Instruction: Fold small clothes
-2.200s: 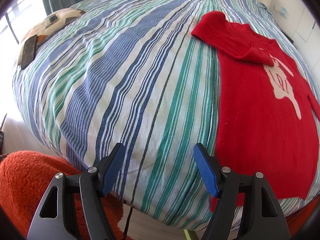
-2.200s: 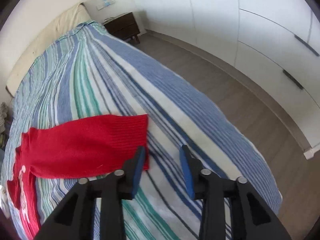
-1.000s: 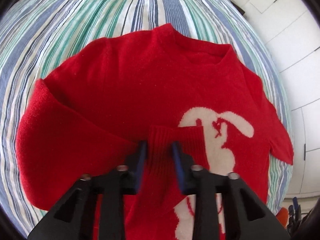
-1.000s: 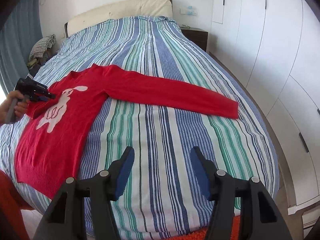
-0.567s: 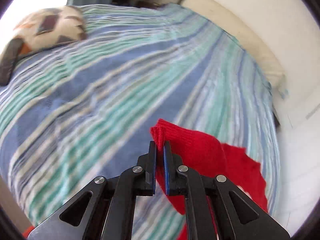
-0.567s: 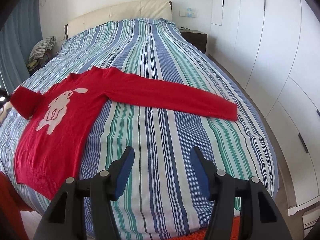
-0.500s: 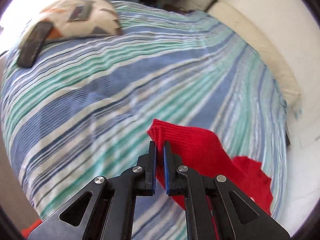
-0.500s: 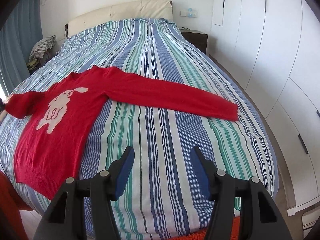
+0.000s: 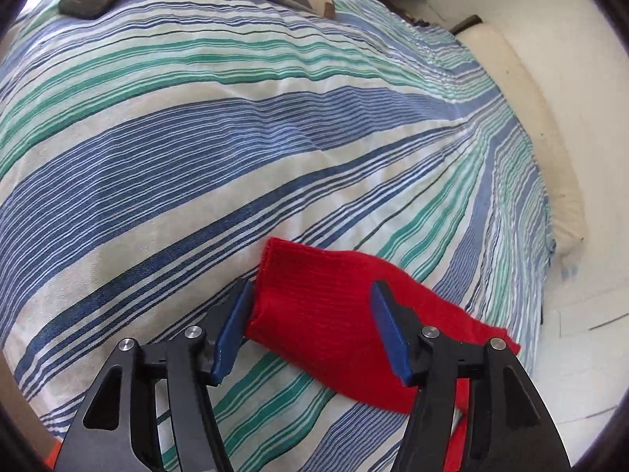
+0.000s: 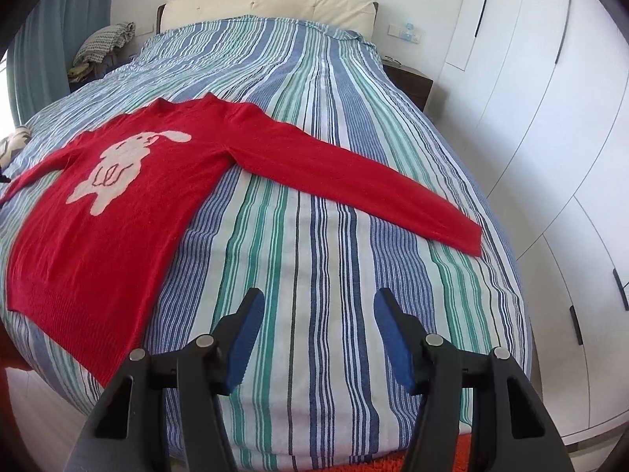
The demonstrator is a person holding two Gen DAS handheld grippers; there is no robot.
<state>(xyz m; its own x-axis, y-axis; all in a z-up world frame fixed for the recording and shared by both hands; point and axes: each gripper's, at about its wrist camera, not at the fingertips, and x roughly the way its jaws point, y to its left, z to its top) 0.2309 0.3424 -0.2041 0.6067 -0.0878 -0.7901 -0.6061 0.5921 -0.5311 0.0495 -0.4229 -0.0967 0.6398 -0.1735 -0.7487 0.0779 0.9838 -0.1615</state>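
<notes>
Red knit fills the lower middle of the left wrist view: the cuff end of the sweater's sleeve lies flat on the striped bedspread, directly between the spread jaws of the left gripper, which pinch nothing. The sleeve's long axis runs from the cuff at frame centre down toward the lower right, where it passes behind the right-hand finger and is cut off

In the right wrist view the red sweater with its pale rabbit motif lies spread face up in the left half of the frame, the other sleeve stretched out toward the right edge of the bed. The right gripper hangs with jaws wide apart over bare stripes at the lower centre, well apart from that sleeve's cuff and from the hem

By my judgement the left gripper is far nearer to cloth. The sweater's left cuff is lost at the frame's left edge, and its neckline is hard to make out
</notes>
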